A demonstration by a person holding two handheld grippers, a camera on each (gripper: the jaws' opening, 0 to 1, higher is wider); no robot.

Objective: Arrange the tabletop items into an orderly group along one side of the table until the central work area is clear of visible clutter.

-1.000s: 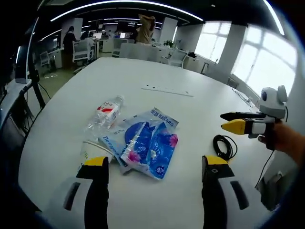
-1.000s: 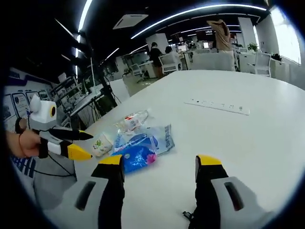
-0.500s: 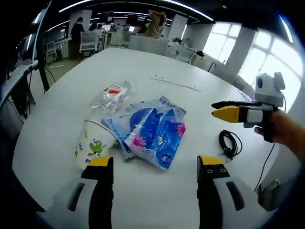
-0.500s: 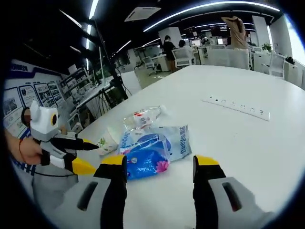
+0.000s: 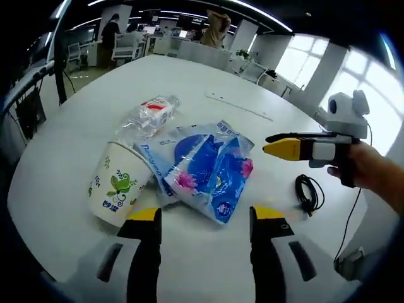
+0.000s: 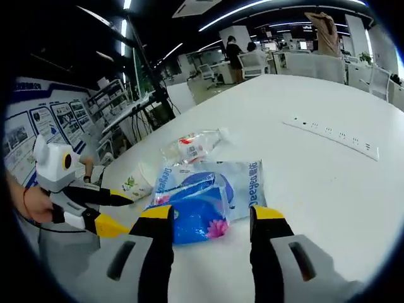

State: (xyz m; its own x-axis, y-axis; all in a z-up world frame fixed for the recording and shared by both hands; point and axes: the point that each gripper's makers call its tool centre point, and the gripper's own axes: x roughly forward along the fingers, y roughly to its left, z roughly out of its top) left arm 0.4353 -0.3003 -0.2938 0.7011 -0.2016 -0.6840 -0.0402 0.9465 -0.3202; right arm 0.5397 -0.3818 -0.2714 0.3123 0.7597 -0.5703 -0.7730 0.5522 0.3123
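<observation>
White table [image 5: 265, 278] in open-plan office w/ desks, windows; left gripper [image 5: 205, 221] & right gripper [image 6: 211, 218] both wide, empty.

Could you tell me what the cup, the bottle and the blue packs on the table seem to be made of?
The cup looks like matte paper: opaque white wall with a printed green leaf design. The bottle appears to be thin clear plastic, see-through and crinkled, with a red-and-white label. The blue packs seem wrapped in glossy plastic film, since light glints off their wrinkled, printed surface; what is inside cannot be told.
</observation>
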